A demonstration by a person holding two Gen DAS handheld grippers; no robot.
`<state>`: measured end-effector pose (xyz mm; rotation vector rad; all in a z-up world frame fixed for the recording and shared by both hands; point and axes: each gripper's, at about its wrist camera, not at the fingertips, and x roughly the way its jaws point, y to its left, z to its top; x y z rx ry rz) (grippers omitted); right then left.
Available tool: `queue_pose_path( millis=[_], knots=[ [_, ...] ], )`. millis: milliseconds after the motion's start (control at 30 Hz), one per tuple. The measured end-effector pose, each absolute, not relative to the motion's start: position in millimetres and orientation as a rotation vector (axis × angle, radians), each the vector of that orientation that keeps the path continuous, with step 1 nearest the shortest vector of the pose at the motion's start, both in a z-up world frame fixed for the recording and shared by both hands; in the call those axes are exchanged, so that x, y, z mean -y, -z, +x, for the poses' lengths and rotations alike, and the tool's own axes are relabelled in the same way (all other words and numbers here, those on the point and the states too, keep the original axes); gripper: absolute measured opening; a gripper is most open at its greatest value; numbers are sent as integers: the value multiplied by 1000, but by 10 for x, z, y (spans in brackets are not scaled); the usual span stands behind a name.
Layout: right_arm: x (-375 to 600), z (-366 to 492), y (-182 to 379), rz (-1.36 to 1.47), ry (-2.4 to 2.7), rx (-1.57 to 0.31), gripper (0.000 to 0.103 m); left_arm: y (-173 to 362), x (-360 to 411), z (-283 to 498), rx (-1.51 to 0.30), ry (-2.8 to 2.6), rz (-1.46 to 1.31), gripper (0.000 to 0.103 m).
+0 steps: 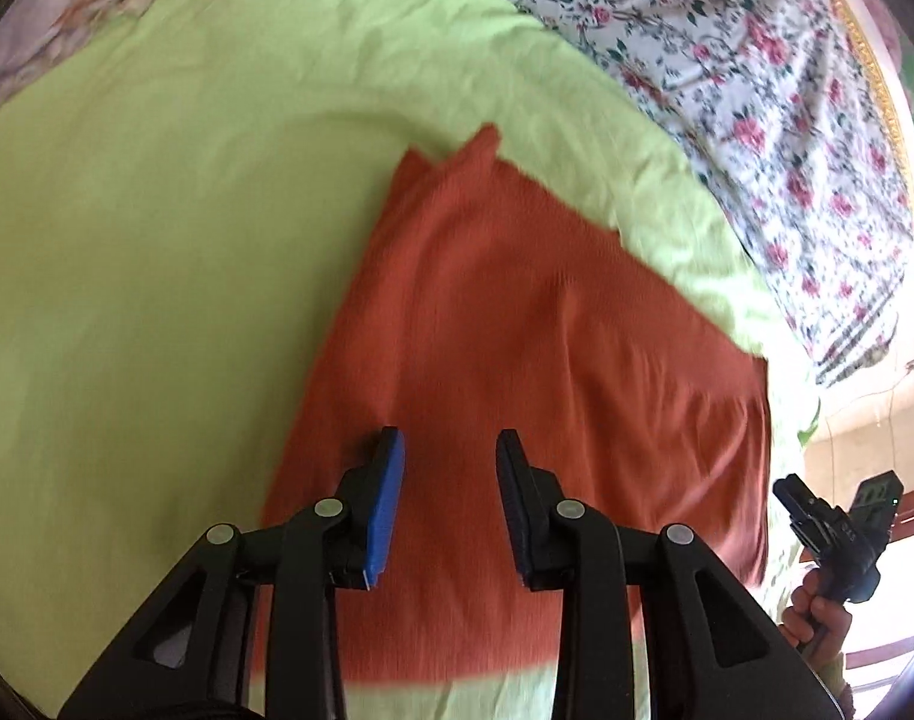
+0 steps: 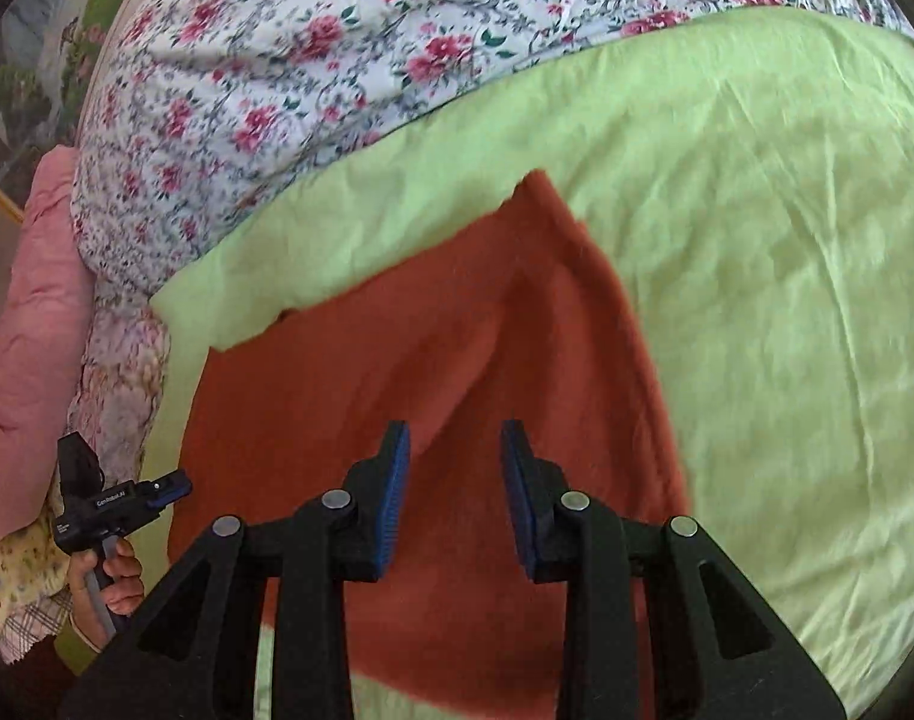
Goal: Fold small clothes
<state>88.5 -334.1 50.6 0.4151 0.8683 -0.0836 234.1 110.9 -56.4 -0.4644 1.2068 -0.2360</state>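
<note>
A rust-orange ribbed garment (image 1: 505,324) lies spread on a light green sheet (image 1: 156,240); it also shows in the right wrist view (image 2: 396,360), with a fold ridge down its middle. My left gripper (image 1: 450,450) hovers open above the garment, holding nothing. My right gripper (image 2: 455,441) is open above the same garment, also empty. The right gripper shows at the right edge of the left wrist view (image 1: 829,528). The left gripper shows at the left edge of the right wrist view (image 2: 120,504). The garment's far edge is tucked under a flap of green sheet (image 2: 336,264).
A floral white-and-pink quilt (image 2: 336,48) is heaped along the far side of the bed, also in the left wrist view (image 1: 757,90). A pink padded item (image 2: 24,312) lies at the left. The green sheet (image 2: 787,300) stretches wide to the right.
</note>
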Motion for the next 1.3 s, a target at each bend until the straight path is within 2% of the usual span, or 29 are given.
queue_pose_path(
  millis=[67, 167, 333, 467, 600, 833, 1300],
  knots=[
    [3201, 778, -470, 426, 73, -875, 34, 544, -1115, 2146, -1214, 250, -481, 38],
    [3048, 564, -439, 451, 67, -870, 44, 514, -1135, 1883, -1227, 276, -486, 42],
    [2826, 304, -382, 481, 68, -868, 45, 543, -996, 1617, -1265, 327, -477, 46],
    [2651, 88, -323, 504, 71, -869, 46, 598, -962, 1431, -1291, 354, -495, 54],
    [2504, -114, -270, 522, 79, -869, 51, 688, -1011, 1353, -1314, 355, -540, 55],
    [2330, -272, -199, 521, 62, -899, 52, 751, -1125, 1279, -1302, 296, -665, 67],
    [2298, -159, -148, 476, -15, -982, 53, 936, -1239, 1387, -1230, 95, -838, 69]
  ],
)
